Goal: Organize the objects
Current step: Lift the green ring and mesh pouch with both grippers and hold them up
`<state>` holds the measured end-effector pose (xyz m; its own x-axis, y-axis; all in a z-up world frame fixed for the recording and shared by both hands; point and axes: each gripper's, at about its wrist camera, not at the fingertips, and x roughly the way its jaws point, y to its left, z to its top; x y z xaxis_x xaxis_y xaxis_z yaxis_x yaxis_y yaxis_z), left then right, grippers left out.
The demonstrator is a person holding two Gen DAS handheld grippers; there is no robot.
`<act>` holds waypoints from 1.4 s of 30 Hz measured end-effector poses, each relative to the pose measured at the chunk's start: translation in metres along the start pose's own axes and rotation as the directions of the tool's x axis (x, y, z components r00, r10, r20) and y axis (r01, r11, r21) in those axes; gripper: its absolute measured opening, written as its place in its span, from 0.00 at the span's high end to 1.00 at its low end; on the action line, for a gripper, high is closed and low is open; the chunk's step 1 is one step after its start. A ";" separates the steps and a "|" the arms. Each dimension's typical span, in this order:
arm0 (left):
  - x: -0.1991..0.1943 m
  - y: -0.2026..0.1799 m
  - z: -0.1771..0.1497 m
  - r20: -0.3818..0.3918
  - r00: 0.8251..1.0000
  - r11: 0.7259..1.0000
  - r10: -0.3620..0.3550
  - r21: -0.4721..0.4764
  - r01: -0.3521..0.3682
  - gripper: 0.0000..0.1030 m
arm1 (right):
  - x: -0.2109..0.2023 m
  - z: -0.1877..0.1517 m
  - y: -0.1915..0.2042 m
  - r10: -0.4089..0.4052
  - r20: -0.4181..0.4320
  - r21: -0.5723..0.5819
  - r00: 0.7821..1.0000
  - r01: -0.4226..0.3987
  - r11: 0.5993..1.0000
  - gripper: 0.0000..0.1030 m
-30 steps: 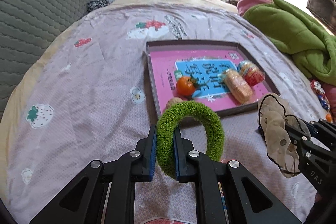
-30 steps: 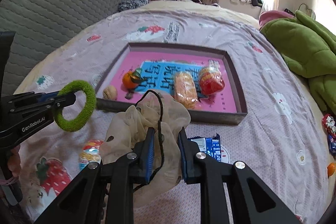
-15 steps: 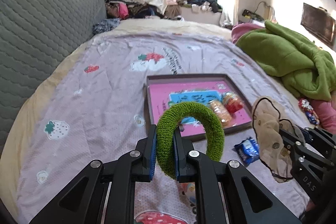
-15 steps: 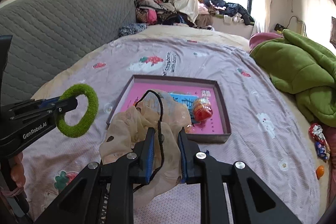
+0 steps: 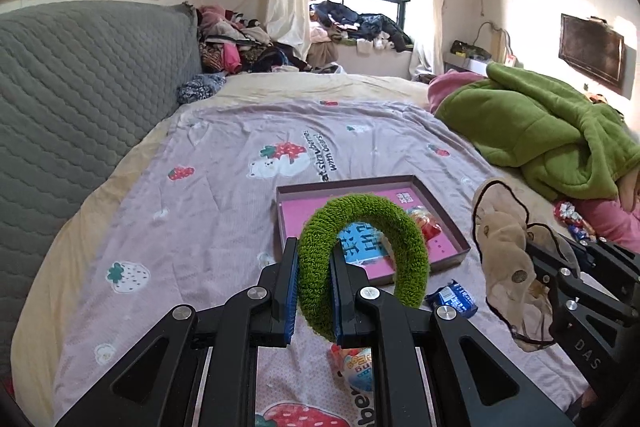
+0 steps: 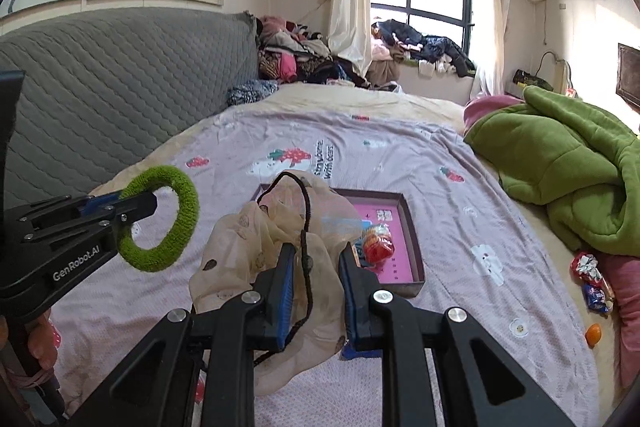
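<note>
My left gripper (image 5: 314,267) is shut on a fuzzy green ring (image 5: 404,231) and holds it up above the bed; it also shows in the right wrist view (image 6: 168,223). My right gripper (image 6: 316,267) is shut on a sheer beige drawstring pouch (image 6: 248,247), which hangs from it; the pouch also shows in the left wrist view (image 5: 504,251). Below both lies a pink tray (image 6: 408,219) with wrapped snacks (image 6: 378,245) in it, partly hidden by the ring and the pouch.
The bed has a lilac strawberry sheet (image 5: 208,187). A blue snack packet (image 5: 452,297) and another packet (image 5: 356,367) lie near the tray. A green blanket (image 6: 568,163) is heaped at right, loose candies (image 6: 592,279) beside it. A grey headboard (image 5: 80,87) runs along the left.
Both grippers have risen and pulled back from the tray, carrying the ring and the pouch. The tray looks smaller and farther, and more of the room shows.
</note>
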<state>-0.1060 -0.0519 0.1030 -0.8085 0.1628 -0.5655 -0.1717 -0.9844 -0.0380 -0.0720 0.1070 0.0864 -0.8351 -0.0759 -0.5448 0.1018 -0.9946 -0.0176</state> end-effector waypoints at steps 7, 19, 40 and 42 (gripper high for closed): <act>-0.013 -0.002 0.002 0.018 1.000 1.000 -0.001 0.009 0.001 0.87 | -0.017 0.007 0.000 -0.004 0.029 0.001 1.000 0.004 1.000 0.79; -0.031 -0.007 0.002 0.047 0.999 0.999 0.007 0.037 -0.008 0.87 | -0.043 0.013 0.004 -0.021 0.068 -0.014 0.997 0.022 1.000 0.79; -0.028 -0.027 0.018 0.062 0.998 0.999 -0.010 0.036 0.008 0.87 | -0.046 0.027 -0.022 -0.053 0.102 -0.004 0.993 0.054 0.999 0.79; -0.025 -0.024 0.021 0.063 0.998 1.000 -0.009 0.030 0.007 0.86 | -0.045 0.029 -0.023 -0.051 0.102 -0.010 0.994 0.052 0.999 0.79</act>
<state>-0.0934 -0.0311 0.1354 -0.8410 0.1753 -0.5119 -0.1940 -0.9809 -0.0172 -0.0529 0.1313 0.1358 -0.8898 -0.0321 -0.4553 0.0635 -0.9965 -0.0539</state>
